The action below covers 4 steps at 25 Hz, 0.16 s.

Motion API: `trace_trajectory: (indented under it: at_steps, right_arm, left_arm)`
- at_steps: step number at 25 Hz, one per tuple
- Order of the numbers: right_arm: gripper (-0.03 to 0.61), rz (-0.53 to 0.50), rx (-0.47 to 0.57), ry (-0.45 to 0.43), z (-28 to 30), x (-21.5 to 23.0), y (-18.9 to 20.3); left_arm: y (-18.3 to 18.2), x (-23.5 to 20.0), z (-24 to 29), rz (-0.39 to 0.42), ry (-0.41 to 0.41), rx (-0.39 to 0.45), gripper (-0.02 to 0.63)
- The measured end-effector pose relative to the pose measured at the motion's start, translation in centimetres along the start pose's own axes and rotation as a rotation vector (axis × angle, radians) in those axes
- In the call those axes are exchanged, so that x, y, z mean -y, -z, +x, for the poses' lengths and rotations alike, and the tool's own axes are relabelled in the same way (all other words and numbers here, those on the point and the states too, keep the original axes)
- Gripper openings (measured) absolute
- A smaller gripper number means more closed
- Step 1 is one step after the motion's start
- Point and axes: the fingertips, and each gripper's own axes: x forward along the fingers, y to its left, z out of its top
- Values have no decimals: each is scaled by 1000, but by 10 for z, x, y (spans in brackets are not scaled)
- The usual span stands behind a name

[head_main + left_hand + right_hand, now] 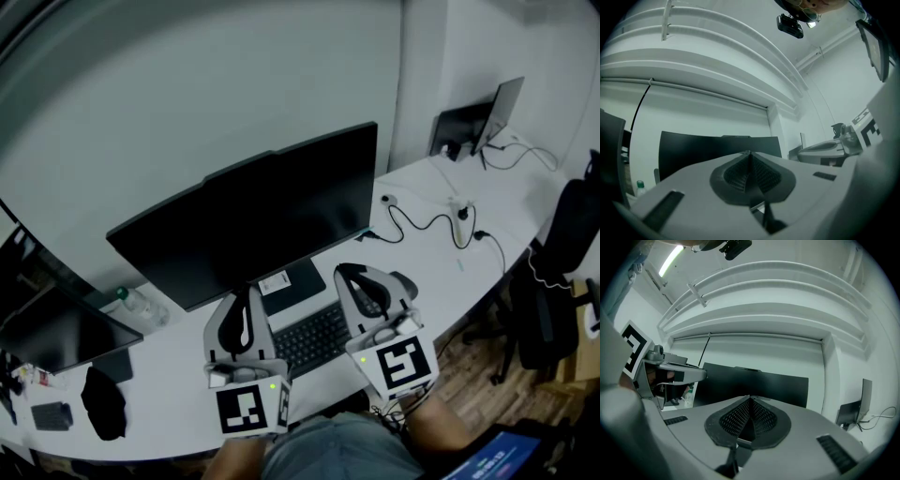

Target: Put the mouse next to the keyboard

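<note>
At the lower left of the head view a second dark screen (56, 333) leans, with a black pouch (103, 403) below it and a clear bottle (141, 305) just right of it, all on the white curved desk (525, 202). Next comes my left claw (246, 295), jaws pressed together on nothing. Above it the big black monitor (253, 220) fills the centre, and the keyboard (314, 339) lies beneath it, between my two claws. My right claw (351, 273) is likewise fully closed and empty. Just past its tip sits a small rounded grey shape (405, 281), probably the mouse, though I cannot be sure, just beside the keyboard's right end. I judge a mouse to be light, rigid and smooth-shelled, so it could slip; I would pinch it low across its narrow sides, clear of the buttons. Further right, black cables (431, 225) loop across the desk and could snag. A laptop (497, 117) stands at the upper right, and a black chair (562, 253) at the right edge.
</note>
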Motion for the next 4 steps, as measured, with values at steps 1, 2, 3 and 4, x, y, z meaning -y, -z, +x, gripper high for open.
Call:
trace_trajectory:
  at_steps: [1,2,3,4]
  right_arm:
    - [14,0,0,0,1,0,0]
    - [14,0,0,0,2,0,0]
    - [14,-1,0,-1,2,-1,0]
    - [14,-2,1,-1,3,-1,0]
  left_arm:
    - [0,-1,1,-2,-1,-1,5]
    - [1,-1,1,-4,-3,-4,5]
    - [3,-2,1,-6,-4,-8,5]
    - [4,-3,1,-8,-5,-14,5]
